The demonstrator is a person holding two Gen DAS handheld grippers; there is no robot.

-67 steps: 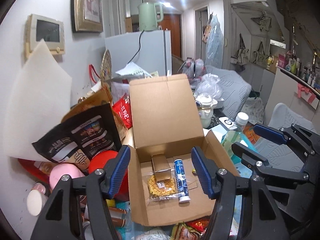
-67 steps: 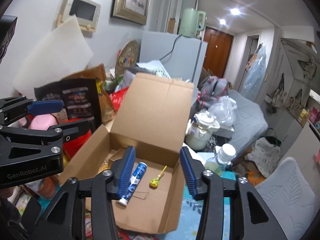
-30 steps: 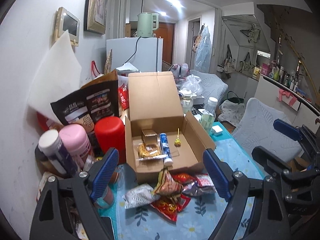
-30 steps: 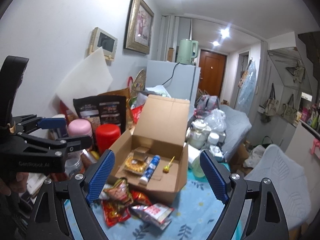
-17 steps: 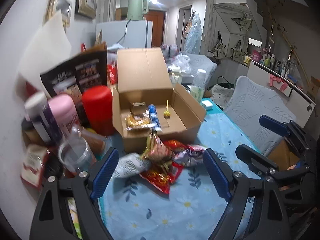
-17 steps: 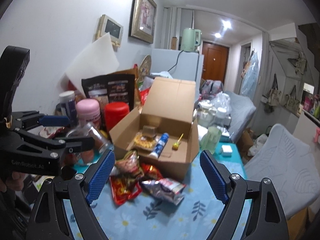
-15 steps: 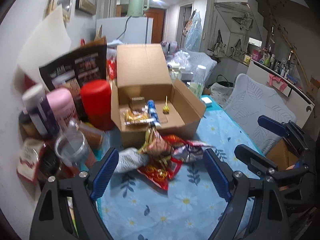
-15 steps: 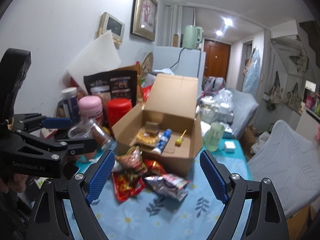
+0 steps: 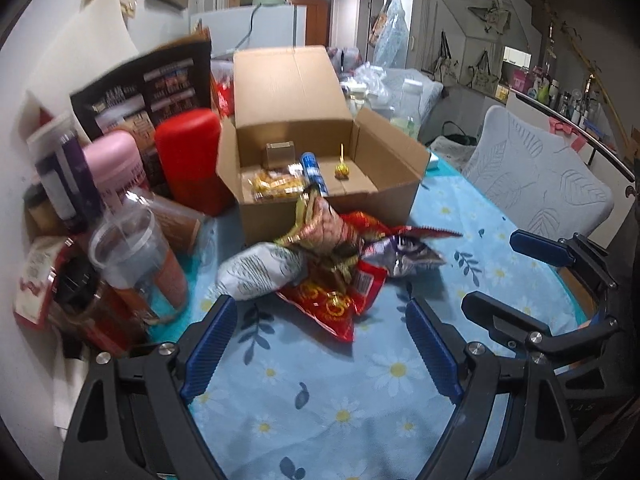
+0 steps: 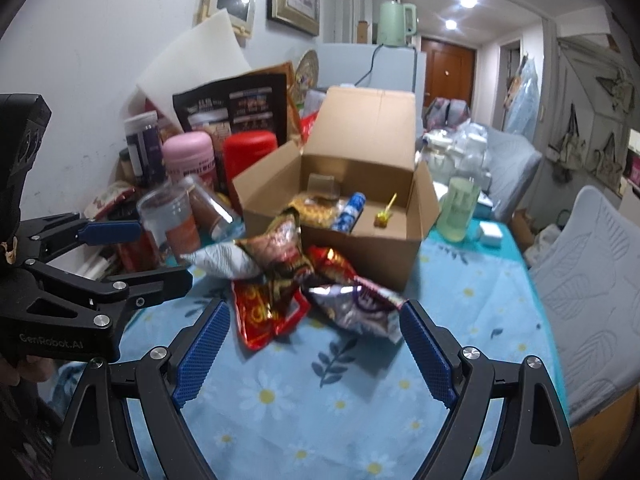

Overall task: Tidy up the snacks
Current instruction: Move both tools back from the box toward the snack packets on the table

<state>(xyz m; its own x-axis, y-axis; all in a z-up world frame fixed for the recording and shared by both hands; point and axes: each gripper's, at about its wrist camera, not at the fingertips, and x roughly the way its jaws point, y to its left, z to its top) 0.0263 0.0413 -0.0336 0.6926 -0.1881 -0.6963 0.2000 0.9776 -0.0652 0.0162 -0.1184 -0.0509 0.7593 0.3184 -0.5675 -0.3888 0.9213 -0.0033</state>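
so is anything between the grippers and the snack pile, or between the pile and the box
Nothing visible. Only bare tablecloth lies between the open left gripper, the open right gripper and the snack pile. The pile sits against the open box.

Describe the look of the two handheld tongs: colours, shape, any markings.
Both are alike. The left tongs and right tongs have matte black angular frames with triangular cut-outs and silver round screw heads. Each finger carries a blue pad with a fine grid texture. Seen from the right wrist view, the left unit's black body carries pale "GenRobot.AI" lettering. No cables or sleeves are visible.
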